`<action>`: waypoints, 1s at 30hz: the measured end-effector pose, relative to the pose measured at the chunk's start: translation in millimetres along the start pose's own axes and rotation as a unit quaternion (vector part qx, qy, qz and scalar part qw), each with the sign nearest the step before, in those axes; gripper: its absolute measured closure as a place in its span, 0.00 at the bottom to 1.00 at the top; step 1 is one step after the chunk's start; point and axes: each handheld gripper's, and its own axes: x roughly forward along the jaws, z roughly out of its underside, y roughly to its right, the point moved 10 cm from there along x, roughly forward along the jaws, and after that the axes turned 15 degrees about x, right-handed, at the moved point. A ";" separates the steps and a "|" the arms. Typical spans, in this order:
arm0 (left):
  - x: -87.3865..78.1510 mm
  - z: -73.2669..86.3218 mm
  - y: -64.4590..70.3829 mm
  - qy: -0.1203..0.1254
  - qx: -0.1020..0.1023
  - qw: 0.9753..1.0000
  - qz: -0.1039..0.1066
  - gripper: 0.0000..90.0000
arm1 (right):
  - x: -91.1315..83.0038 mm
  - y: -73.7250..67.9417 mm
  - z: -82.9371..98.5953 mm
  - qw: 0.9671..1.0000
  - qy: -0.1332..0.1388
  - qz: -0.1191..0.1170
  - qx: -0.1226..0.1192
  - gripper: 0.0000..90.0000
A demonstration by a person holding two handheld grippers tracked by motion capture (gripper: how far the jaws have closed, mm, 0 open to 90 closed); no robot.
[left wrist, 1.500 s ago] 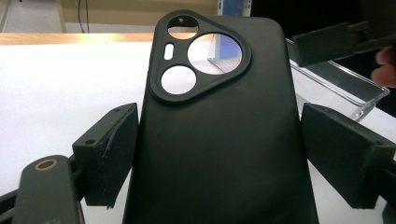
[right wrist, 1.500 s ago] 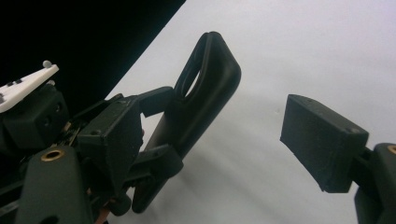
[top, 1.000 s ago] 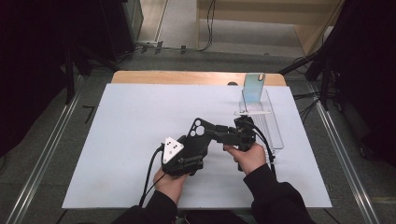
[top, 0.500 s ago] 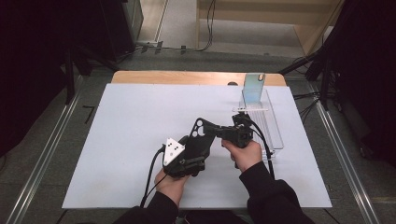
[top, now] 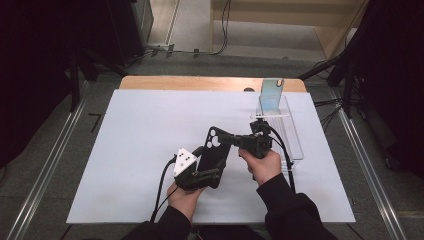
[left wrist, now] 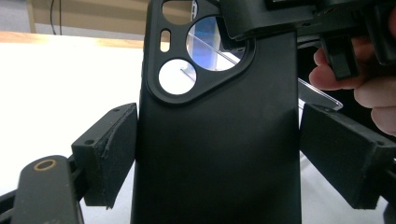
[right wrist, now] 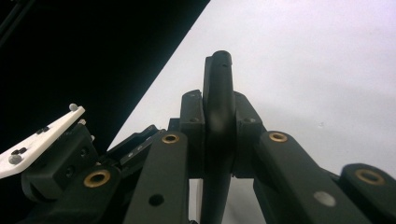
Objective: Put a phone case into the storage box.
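Note:
A black phone case [top: 216, 150] with a camera cutout is held up over the white mat between both grippers. My right gripper [top: 228, 140] reaches in from the right and is shut on the case's top edge [right wrist: 218, 116], with a pad on each face. My left gripper [top: 212, 165], with its white three-cornered plate, stands around the lower part of the case [left wrist: 215, 154]. There its left pad [left wrist: 116, 154] lies against one side edge. Its right pad [left wrist: 341, 154] stands a thin gap off the other edge. The right gripper's jaw [left wrist: 280, 18] shows at the top of the left gripper view.
A clear plastic stand [top: 287, 132] sits at the mat's back right and holds an upright bluish slab [top: 270, 96]. The white mat [top: 140, 130] covers the table, with a wooden strip [top: 200, 82] along the far edge. Cables trail back from both grippers toward the person.
My right gripper has edged slightly left along the case's top. The case and my left gripper stay in about the same place.

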 end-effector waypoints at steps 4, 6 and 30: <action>2.3 1.2 1.6 -0.008 -0.014 1.000 0.021 0.16 | -0.7 -0.3 0.6 1.000 -0.004 0.002 -0.005 0.86; 3.5 1.0 2.6 -0.017 -0.007 0.999 0.029 0.15 | -1.2 -0.5 0.2 1.000 -0.001 0.004 -0.009 0.86; -11.2 -12.4 -1.4 -0.146 0.005 0.983 0.115 0.17 | -20.3 -7.0 -3.0 0.990 0.013 0.049 -0.130 0.86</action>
